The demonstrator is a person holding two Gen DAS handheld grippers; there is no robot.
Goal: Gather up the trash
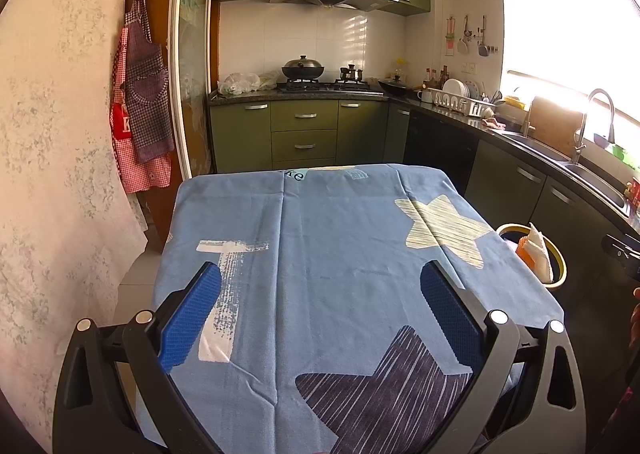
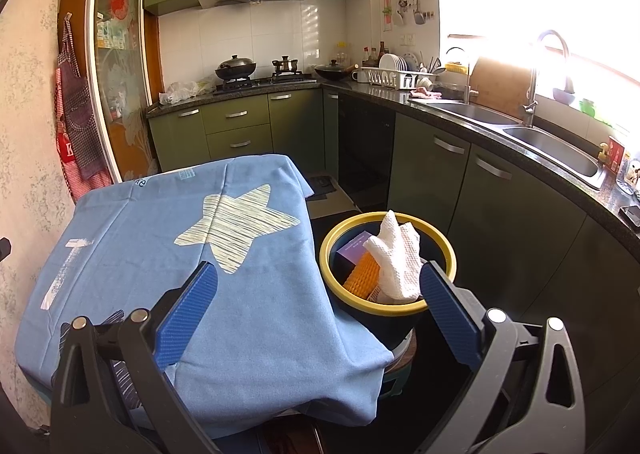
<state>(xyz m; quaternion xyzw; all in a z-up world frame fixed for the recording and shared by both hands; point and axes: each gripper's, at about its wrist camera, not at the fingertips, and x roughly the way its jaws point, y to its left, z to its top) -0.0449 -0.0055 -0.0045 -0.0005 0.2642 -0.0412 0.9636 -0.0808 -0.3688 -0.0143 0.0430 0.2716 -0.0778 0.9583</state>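
Note:
A dark bin with a yellow rim (image 2: 448,250) stands to the right of the table. In it are a crumpled white paper towel (image 2: 398,258), an orange foam net (image 2: 362,274) and a purple card (image 2: 352,248). The bin also shows in the left wrist view (image 1: 560,262) with the white towel (image 1: 538,250) sticking out. My left gripper (image 1: 320,278) is open and empty above the blue tablecloth (image 1: 320,246). My right gripper (image 2: 318,278) is open and empty, over the table's right edge and the bin's near rim.
The tablecloth (image 2: 256,294) has star prints and drapes over the table's edges. Green cabinets (image 1: 304,130) and a stove with a wok (image 1: 303,68) are at the back. A dark counter with a sink (image 2: 560,146) runs along the right. Aprons (image 1: 142,94) hang on the left wall.

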